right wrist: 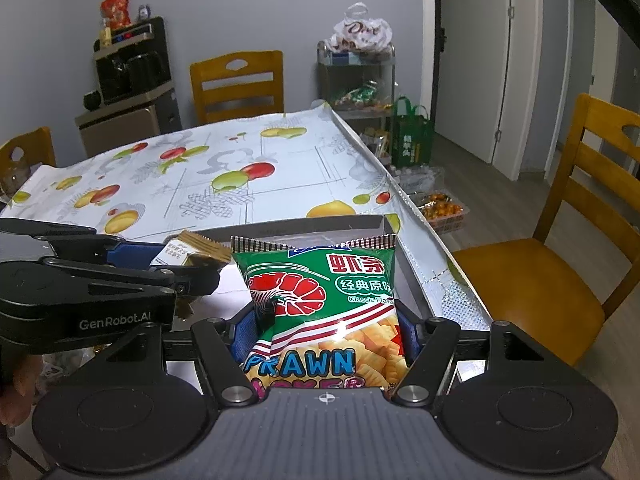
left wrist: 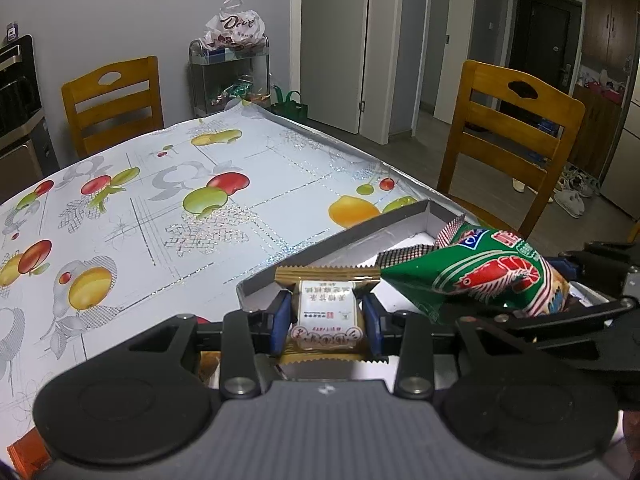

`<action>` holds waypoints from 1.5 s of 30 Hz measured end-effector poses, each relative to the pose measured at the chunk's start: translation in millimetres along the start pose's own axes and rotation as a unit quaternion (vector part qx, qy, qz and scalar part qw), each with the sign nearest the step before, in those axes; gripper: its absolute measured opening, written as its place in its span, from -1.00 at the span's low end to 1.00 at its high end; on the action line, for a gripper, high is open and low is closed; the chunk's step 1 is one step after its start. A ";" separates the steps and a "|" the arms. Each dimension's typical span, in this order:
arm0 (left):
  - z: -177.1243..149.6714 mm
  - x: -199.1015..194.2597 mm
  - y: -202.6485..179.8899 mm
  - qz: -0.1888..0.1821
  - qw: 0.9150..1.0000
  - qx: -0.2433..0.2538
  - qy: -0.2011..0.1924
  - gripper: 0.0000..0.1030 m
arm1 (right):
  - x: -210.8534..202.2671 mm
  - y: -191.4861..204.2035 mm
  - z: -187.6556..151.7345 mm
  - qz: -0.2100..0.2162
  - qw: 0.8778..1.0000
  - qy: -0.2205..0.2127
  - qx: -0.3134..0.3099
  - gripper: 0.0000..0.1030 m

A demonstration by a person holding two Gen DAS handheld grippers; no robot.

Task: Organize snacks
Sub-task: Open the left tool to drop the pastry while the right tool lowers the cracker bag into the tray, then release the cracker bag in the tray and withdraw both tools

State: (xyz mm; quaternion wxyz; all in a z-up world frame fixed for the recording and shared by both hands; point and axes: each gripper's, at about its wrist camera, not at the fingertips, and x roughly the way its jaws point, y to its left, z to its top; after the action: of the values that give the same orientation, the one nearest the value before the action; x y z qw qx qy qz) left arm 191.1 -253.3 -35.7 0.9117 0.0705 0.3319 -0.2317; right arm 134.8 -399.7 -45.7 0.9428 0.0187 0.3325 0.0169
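My left gripper (left wrist: 326,318) is shut on a small brown-and-white pastry packet (left wrist: 326,312) and holds it over the near edge of a shallow grey box (left wrist: 340,236). My right gripper (right wrist: 326,330) is shut on a green prawn cracker bag (right wrist: 320,300) and holds it above the same box (right wrist: 320,226). The bag also shows at the right of the left wrist view (left wrist: 480,274). The left gripper with its pastry packet (right wrist: 196,250) shows at the left of the right wrist view, close beside the bag.
The box lies at the near right corner of a table with a fruit-print cloth (left wrist: 180,200). Wooden chairs (left wrist: 516,136) (right wrist: 560,248) stand along the right side and one at the far end (right wrist: 238,84). An orange wrapper (left wrist: 28,454) lies at the lower left.
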 end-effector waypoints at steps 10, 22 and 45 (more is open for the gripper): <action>-0.6 2.1 1.4 -0.002 1.000 -0.004 0.003 -0.27 | 0.7 -1.1 -0.5 -0.002 1.000 0.002 0.000 0.38; -1.7 5.3 5.3 -0.002 1.000 -0.015 0.009 -0.25 | -4.6 -0.1 -1.1 0.000 1.000 -0.005 -0.006 0.51; 4.9 -42.5 12.9 -0.026 0.996 -0.069 -0.043 0.85 | -61.9 -6.0 4.1 -0.005 0.996 -0.088 0.020 0.99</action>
State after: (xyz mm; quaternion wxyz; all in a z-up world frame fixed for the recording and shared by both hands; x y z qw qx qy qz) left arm 171.4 -227.4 -5.1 0.9214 -0.0109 0.3096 -0.2345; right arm 89.3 -408.5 -4.0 0.9679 0.0378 0.2486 0.0037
